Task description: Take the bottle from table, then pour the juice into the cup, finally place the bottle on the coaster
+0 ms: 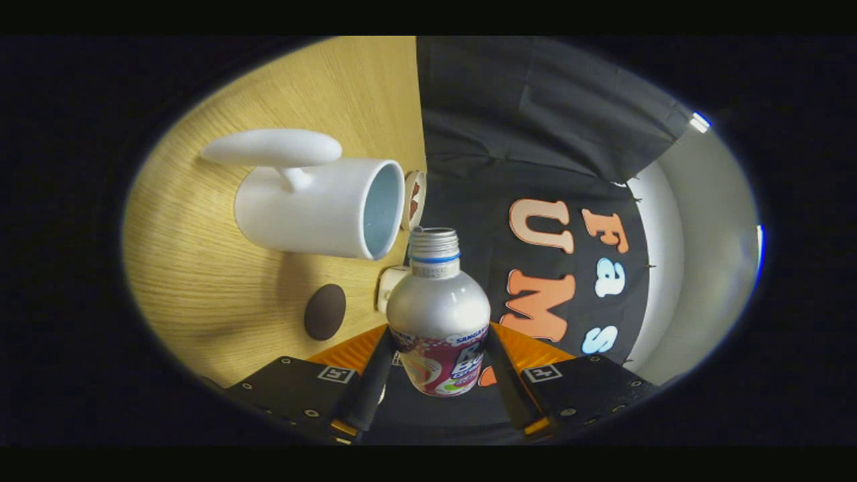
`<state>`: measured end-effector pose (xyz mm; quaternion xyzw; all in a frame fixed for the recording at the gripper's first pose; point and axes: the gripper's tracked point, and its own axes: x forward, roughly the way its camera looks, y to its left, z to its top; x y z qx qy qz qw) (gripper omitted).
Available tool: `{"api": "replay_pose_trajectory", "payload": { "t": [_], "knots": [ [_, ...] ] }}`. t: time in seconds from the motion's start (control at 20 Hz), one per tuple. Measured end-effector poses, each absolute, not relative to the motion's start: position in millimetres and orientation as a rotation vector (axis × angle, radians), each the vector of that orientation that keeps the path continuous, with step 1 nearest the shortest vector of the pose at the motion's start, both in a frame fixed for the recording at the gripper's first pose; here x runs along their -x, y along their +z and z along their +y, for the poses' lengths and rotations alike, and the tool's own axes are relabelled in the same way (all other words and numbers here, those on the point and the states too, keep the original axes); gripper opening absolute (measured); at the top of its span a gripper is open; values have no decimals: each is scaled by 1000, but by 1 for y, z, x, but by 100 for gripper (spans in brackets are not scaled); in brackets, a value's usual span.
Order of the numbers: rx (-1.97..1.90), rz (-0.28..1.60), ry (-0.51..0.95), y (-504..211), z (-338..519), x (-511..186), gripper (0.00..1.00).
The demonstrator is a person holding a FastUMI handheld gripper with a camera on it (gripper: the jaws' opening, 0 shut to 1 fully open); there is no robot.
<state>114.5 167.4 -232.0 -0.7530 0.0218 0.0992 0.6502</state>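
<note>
I've got the gripper (pixel 438 361) clamped on the bottle (pixel 438 314), rolled sideways so its open neck lines up with the cup (pixel 321 207) for pouring; coaster (pixel 325 311) waits nearby.

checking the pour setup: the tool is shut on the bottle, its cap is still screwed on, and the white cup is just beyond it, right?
Not quite: the bottle has no cap, its threaded mouth is open. The gripper view shows it. The tool is shut on it, with the white cup just beyond.
</note>
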Motion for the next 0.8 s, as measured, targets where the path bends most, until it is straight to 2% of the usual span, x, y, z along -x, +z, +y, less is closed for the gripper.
{"api": "replay_pose_trajectory", "payload": {
  "t": [0.8],
  "knots": [
    [1761,16,213,-219,168,-122,76]
  ]
}}
